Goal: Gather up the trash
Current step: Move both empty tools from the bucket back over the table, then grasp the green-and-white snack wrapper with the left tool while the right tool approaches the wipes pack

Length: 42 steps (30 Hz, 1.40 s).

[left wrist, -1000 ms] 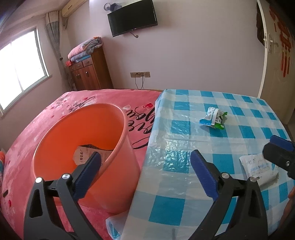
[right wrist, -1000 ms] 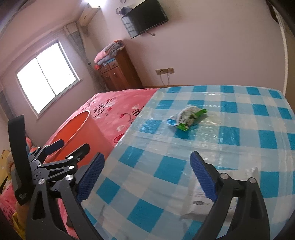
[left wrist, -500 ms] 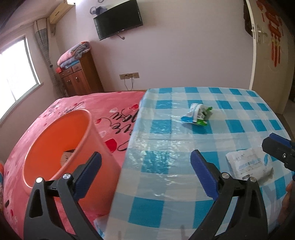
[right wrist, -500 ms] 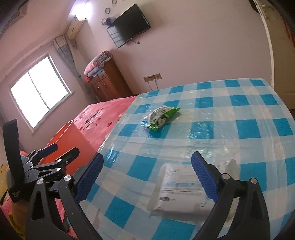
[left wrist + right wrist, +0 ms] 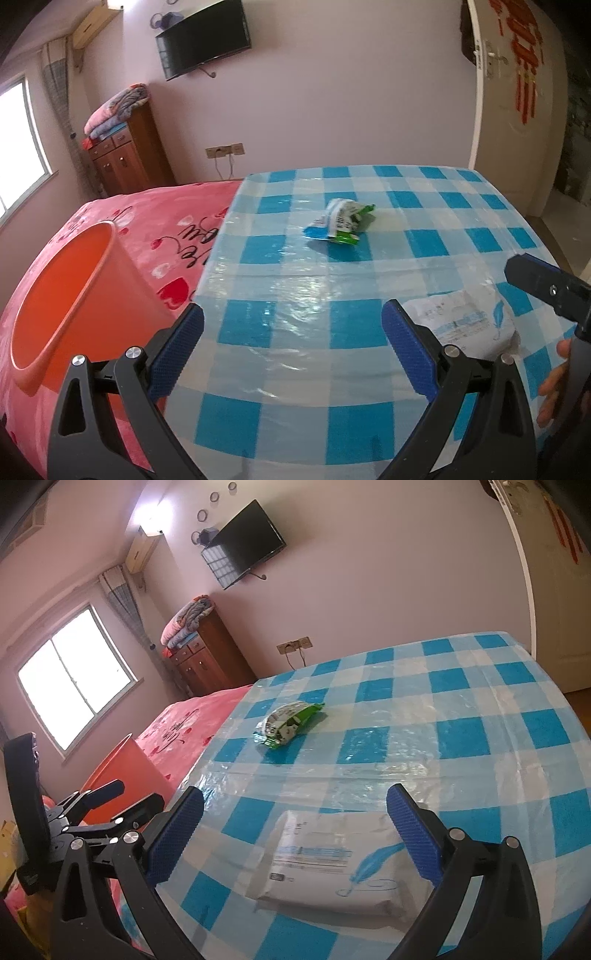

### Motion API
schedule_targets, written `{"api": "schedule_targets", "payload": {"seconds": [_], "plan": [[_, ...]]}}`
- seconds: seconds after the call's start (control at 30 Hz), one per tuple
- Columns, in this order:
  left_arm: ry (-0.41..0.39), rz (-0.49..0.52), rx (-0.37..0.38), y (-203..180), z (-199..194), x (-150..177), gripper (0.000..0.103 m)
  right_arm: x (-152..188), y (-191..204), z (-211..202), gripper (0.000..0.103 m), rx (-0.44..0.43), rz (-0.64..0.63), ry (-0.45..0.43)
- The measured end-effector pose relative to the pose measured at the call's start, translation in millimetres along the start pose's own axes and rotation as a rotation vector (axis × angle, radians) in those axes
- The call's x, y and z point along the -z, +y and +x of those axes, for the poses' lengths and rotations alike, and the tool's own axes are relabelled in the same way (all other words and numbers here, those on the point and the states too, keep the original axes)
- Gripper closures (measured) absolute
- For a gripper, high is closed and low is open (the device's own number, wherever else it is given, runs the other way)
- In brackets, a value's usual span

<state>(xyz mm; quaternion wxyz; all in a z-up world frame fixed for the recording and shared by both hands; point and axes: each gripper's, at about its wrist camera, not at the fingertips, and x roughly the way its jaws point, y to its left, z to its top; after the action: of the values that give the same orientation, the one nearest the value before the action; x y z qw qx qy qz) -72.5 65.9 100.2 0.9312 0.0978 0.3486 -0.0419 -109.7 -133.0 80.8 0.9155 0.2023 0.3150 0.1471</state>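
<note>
While both grippers hang with jaws spread wide and empty, the right gripper [image 5: 294, 829] frames a flat, soft white wipes pack [image 5: 332, 867] on the glossy blue-checked plastic tabletop [image 5: 461, 734]. Farther off lies a crumpled green wrapper [image 5: 286, 723]. Beside the left gripper [image 5: 291, 349], a smooth round orange bucket [image 5: 62, 299] sits on the pink bed [image 5: 155, 206].

The left wrist view looks forward, low and near, over the checked tablecloth [image 5: 295, 362], an orange bin [image 5: 66, 295] at its left. The right wrist view faces likewise from further right. The 2 views share the green wrapper [image 5: 341, 221] and white packet [image 5: 332, 864].
</note>
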Motion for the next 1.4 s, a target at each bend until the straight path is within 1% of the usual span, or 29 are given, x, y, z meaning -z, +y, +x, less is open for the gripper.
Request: {"api": "schedule_targets", "payload": {"seconds": [0.17, 0.3, 0.43, 0.5, 0.53, 0.6, 0.63, 0.73, 0.8, 0.93, 1.07, 1.2, 1.33, 1.4], "plan": [[0.003, 0.043, 0.051, -18.3, 1.9, 1.4, 0.006, -1.3, -18.9, 0.2, 0.005, -0.001, 0.048, 0.027], [0.019, 0.065, 0.122, -34.0, 2.0, 7.8, 0.006, -2.6, -35.6, -2.1, 0.005, 0.011, 0.072, 0.033], [0.065, 0.063, 0.215, -52.9, 4.6, 22.8, 0.006, -4.3, -49.1, -6.7, 0.005, 0.036, 0.09, 0.025], [0.094, 0.078, 0.245, -65.3, 7.6, 30.4, 0.006, -5.8, -57.3, -7.1, 0.005, 0.054, 0.106, 0.037], [0.105, 0.077, 0.26, -69.3, 8.7, 33.3, 0.006, -6.8, -61.6, -6.4, 0.005, 0.05, 0.114, 0.042], [0.134, 0.066, 0.317, -80.8, 11.1, 40.4, 0.006, -7.7, -69.7, -6.2, 0.005, 0.045, 0.129, 0.051], [0.15, 0.052, 0.353, -87.0, 12.1, 43.4, 0.006, -8.3, -73.3, -6.5, 0.005, 0.055, 0.13, 0.053], [0.195, 0.016, 0.429, -101.1, 13.7, 50.3, 0.006, -9.7, -81.2, -9.8, 0.005, 0.084, 0.12, 0.044], [0.203, 0.01, 0.445, -109.2, 11.7, 54.0, 0.006, -10.4, -88.7, -11.9, 0.005, 0.089, 0.125, 0.039], [0.235, -0.058, 0.513, -116.1, 15.1, 56.1, 0.006, -12.5, -102.2, -13.9, 0.005, 0.09, 0.144, 0.036], [0.246, -0.096, 0.52, -120.4, 28.4, 49.9, 0.006, -14.9, -112.9, -14.6, 0.005, 0.088, 0.161, 0.036], [0.229, -0.093, 0.491, -124.4, 43.7, 36.2, 0.006, -16.5, -119.6, -17.9, 0.005, 0.092, 0.165, 0.028], [0.224, -0.094, 0.509, -134.1, 61.0, 19.4, 0.006, -18.0, -127.3, -20.4, 0.005, 0.104, 0.167, 0.022], [0.216, -0.082, 0.534, -144.3, 66.6, 11.6, 0.006, -18.9, -131.9, -21.5, 0.005, 0.107, 0.174, 0.02]]}}
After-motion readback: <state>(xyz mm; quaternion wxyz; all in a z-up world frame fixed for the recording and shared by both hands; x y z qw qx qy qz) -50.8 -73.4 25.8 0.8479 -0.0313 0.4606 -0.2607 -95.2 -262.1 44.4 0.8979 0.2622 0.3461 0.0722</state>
